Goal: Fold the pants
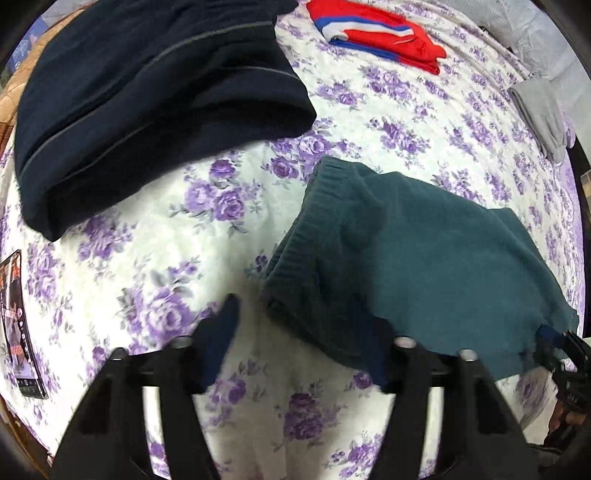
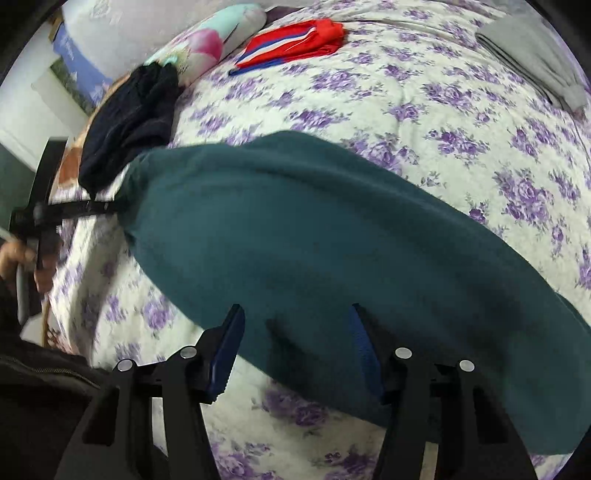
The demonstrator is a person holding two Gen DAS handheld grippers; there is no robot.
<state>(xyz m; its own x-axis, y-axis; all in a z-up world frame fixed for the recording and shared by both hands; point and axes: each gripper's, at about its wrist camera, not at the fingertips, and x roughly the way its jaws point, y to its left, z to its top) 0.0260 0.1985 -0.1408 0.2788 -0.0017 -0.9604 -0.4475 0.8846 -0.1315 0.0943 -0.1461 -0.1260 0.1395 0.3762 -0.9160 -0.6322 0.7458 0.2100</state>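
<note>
Teal green fleece pants lie folded on the floral bedspread; they fill the middle of the right wrist view. My left gripper is open, its right finger over the pants' ribbed near corner and its left finger over bare bedspread. My right gripper is open, both tips over the pants' near edge. The right gripper shows at the pants' right edge in the left wrist view. The left gripper shows at the pants' left end in the right wrist view.
Folded dark navy pants lie at the upper left. A red garment with blue and white stripes lies at the far end. A grey garment lies at the right edge. A pillow is at the head. A phone lies at the left.
</note>
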